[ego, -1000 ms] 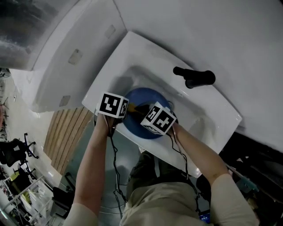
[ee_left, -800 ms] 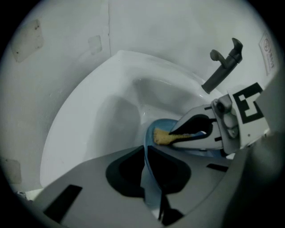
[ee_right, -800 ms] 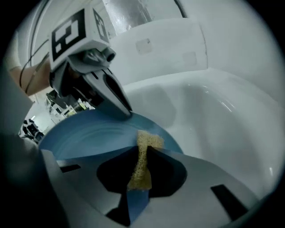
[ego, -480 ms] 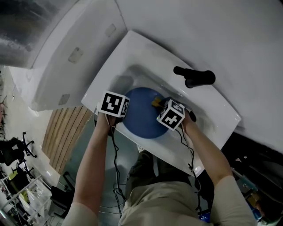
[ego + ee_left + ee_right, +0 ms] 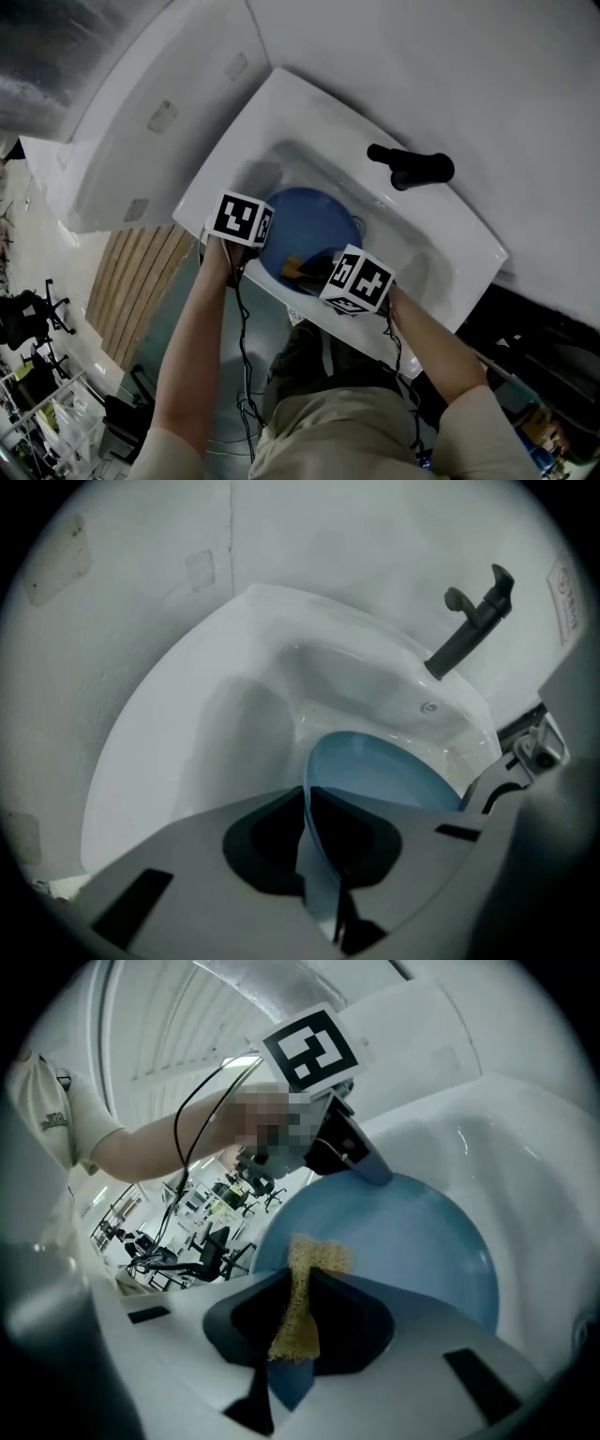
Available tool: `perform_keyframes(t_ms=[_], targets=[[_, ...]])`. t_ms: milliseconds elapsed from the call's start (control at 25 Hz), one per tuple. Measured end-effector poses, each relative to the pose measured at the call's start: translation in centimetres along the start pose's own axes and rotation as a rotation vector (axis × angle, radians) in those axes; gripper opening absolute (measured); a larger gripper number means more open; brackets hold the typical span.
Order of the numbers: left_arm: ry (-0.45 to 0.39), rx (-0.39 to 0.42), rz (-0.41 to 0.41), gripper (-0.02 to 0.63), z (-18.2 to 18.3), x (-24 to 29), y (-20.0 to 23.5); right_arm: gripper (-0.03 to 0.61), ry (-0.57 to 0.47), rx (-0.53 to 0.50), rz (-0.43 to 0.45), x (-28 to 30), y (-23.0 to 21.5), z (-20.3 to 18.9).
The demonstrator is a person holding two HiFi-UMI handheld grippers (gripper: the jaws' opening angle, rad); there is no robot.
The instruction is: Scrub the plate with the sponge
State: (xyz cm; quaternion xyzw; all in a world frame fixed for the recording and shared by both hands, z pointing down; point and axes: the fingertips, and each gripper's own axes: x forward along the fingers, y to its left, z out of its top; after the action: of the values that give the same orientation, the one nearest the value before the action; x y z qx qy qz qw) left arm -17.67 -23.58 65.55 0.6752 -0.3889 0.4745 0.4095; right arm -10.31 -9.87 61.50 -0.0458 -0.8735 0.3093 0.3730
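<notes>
A blue plate [image 5: 309,230] stands tilted in the white sink [image 5: 441,253]. My left gripper [image 5: 263,234] is shut on the plate's left rim, and the rim [image 5: 314,855] runs edge-on between the jaws of that gripper [image 5: 314,813]. My right gripper [image 5: 317,272] is shut on a yellow sponge [image 5: 292,271] at the plate's near edge. In the right gripper view the sponge [image 5: 302,1288] is pinched thin between the jaws of the right gripper [image 5: 300,1312], and its free end lies against the plate's face [image 5: 412,1241]. The left gripper [image 5: 342,1147] shows at the plate's far rim.
A black faucet [image 5: 412,167] stands on the sink's back ledge, also in the left gripper view as the faucet [image 5: 473,621]. White wall panels [image 5: 141,122] lie left of the sink. Wooden slats [image 5: 141,281] and office chairs [image 5: 33,323] are below.
The right gripper swept the sponge from the plate's middle to its far right side, then back to the near edge. The left gripper and the plate stayed in place.
</notes>
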Motion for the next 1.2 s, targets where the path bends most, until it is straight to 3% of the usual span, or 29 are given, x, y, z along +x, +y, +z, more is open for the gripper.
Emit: perform_keyframes(t_ms=[160, 360, 480, 600, 680, 840, 1000, 1200], targets=[[-0.02, -0.031, -0.012, 0.029, 0.0, -0.3, 0.1, 0.069, -0.035, 0.093, -0.027, 1.4, -1.6, 3.2], [-0.019, -0.032, -0.021, 0.031, 0.0, -0.3, -0.1, 0.071, -0.115, 0.111, -0.173, 2.3, -6.0, 5.6], [-0.021, -0.025, -0.026, 0.035, -0.1, -0.4, 0.0, 0.071, -0.16, 0.126, -0.33, 2.2, -10.2, 5.8], [-0.027, -0.023, -0.036, 0.041, -0.2, -0.4, -0.1, 0.071, -0.123, 0.127, -0.507, 1.5, -14.2, 4.1], [-0.05, -0.042, -0.05, 0.046, -0.1, -0.6, -0.1, 0.071, -0.095, 0.133, -0.577, 0.5, -15.9, 2.8], [-0.115, -0.075, -0.043, 0.068, -0.1, -1.5, 0.1, 0.071, -0.128, 0.18, -0.626, -2.8, -16.2, 1.5], [-0.12, -0.007, 0.036, 0.102, -0.9, -2.8, 0.4, 0.071, -0.224, 0.191, -0.65, -6.8, -14.4, 2.3], [-0.189, 0.007, 0.032, 0.121, -0.8, -6.3, -0.9, 0.071, -0.361, 0.177, -0.648, -12.1, -9.6, 5.1]])
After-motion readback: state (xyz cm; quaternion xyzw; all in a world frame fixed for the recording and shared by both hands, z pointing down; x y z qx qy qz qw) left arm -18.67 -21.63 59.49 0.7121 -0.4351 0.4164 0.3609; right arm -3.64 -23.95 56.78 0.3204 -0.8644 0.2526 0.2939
